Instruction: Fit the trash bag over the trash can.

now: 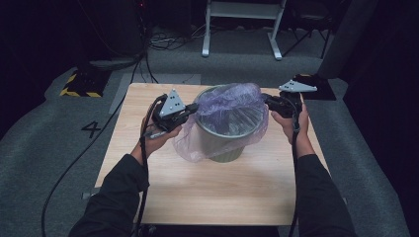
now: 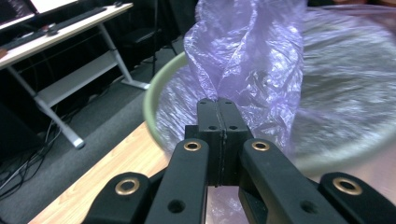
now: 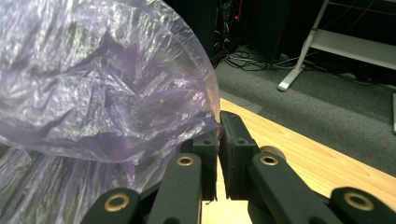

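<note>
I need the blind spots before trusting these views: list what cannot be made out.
- Bin bottom: high view, the bag covers it.
- Bin's near rim: left gripper view, blurred.
- Bin: right gripper view, behind the bag.
- Right gripper jaw tips: high view, too small and dark.

Light wooden table (image 1: 197,192), bag-lined bin (image 1: 225,148) upright on it

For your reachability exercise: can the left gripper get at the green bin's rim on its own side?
Probably yes. The left gripper, shut on the thin purple plastic bag, sits right beside the round green metal bin; only bag film covers that rim.
</note>
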Demonstrator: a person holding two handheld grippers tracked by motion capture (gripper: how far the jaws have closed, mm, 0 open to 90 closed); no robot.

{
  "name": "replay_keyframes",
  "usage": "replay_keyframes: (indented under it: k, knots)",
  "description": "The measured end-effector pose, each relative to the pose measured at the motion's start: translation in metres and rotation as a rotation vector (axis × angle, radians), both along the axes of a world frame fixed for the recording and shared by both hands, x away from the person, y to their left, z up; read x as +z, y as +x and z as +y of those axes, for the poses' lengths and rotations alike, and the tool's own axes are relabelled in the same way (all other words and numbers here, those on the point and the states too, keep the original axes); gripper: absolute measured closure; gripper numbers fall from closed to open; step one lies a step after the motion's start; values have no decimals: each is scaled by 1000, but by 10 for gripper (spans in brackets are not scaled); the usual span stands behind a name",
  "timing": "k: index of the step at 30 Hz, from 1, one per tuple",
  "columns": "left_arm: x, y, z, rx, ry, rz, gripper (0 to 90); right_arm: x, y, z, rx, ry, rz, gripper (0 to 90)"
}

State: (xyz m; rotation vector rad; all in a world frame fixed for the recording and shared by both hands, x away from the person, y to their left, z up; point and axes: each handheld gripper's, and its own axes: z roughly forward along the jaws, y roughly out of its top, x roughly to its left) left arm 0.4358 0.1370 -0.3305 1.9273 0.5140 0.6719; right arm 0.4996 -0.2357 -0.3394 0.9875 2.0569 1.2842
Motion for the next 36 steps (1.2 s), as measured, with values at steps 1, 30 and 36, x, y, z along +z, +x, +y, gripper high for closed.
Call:
replay_keyframes:
  k: [1, 30, 36]
  knots:
    - [0, 4, 1, 5, -8, 7, 899, -1, 1, 0, -1, -2, -1, 861]
    - [-43, 80, 1, 109, -50, 204, 900, -39, 28, -2, -26, -8, 126, 860]
    - [-54, 88, -5, 104, -55, 249, 900, -53, 30, 0, -11, -4, 163, 867]
